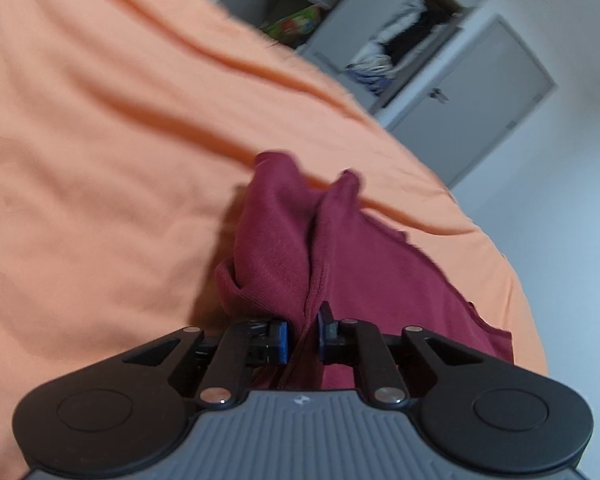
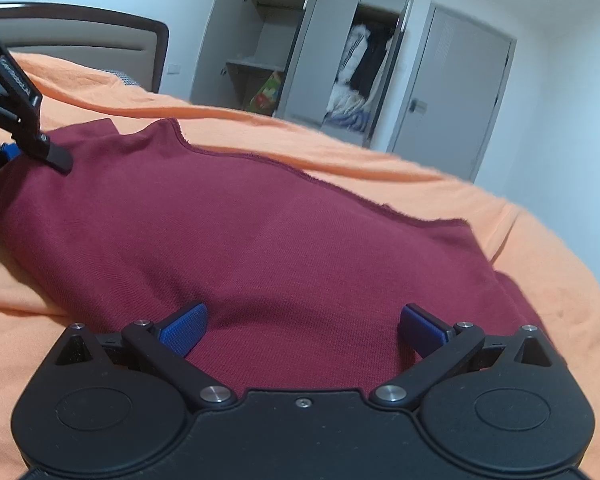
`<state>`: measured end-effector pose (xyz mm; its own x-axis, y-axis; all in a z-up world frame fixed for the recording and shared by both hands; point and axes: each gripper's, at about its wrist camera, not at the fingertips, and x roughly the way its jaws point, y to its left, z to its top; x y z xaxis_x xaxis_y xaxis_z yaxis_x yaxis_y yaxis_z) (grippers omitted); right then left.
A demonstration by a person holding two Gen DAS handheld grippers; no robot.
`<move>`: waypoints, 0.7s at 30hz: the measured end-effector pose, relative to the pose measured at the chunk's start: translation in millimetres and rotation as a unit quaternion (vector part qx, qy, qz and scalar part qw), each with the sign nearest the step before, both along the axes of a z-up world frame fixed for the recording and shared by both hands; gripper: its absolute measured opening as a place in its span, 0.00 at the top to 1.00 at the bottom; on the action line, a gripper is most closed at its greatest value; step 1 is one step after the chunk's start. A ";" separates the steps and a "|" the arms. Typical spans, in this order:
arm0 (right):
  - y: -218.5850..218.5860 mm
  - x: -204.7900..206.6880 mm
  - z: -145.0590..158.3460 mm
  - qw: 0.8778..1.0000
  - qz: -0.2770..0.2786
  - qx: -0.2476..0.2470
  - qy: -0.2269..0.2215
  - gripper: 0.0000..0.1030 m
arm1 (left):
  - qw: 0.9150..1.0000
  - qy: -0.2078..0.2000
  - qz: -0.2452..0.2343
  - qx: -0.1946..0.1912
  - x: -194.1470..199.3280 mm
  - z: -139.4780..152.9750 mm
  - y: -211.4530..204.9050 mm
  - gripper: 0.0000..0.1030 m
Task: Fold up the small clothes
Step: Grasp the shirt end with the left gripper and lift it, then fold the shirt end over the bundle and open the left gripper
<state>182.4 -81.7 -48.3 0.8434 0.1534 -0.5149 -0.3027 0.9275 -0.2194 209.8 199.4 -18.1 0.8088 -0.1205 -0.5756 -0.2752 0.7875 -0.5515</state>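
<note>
Even, soft indoor light; no glare. Faint shadow left of cloth (image 1: pixel 284 232). Motion blur on wardrobe (image 1: pixel 380 40). Strong fisheye bending, dark corners.

no legible text, faint unreadable lettering on left gripper (image 2: pixel 24 152)

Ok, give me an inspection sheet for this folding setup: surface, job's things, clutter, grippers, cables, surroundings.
Surface: orange bedsheet, wrinkled.
Job's things: maroon garment spread on the sheet, one edge bunched and lifted.
Clutter: nothing seen.
Grippers: left gripper shut on a fold of the garment; right gripper open, blue pads either side of the cloth, not clamping.
Cables: nothing seen.
Surroundings: grey wardrobe with doors open, clothes inside; closed door; headboard.
</note>
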 end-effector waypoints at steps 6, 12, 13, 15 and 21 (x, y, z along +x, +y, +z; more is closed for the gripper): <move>-11.5 16.7 22.3 0.999 0.038 -0.009 0.020 0.00 | 0.997 -0.042 -0.046 0.038 8.8 34.3 -14.6 0.88; -49.1 9.5 42.7 1.000 0.020 -0.004 -0.008 0.00 | 0.989 -0.076 -0.106 0.076 26.1 74.8 -56.9 0.88; -59.0 7.0 43.7 1.000 0.010 -0.003 -0.010 0.00 | 0.986 -0.081 -0.119 0.085 31.1 82.2 -69.1 0.88; -75.5 6.3 47.0 1.000 -0.013 -0.002 -0.013 0.00 | 0.980 -0.092 -0.148 0.097 41.8 96.5 -96.2 0.88; -124.5 6.5 46.1 0.996 -0.089 -0.021 -0.021 0.00 | 0.948 -0.118 -0.267 0.124 70.9 117.5 -207.3 0.88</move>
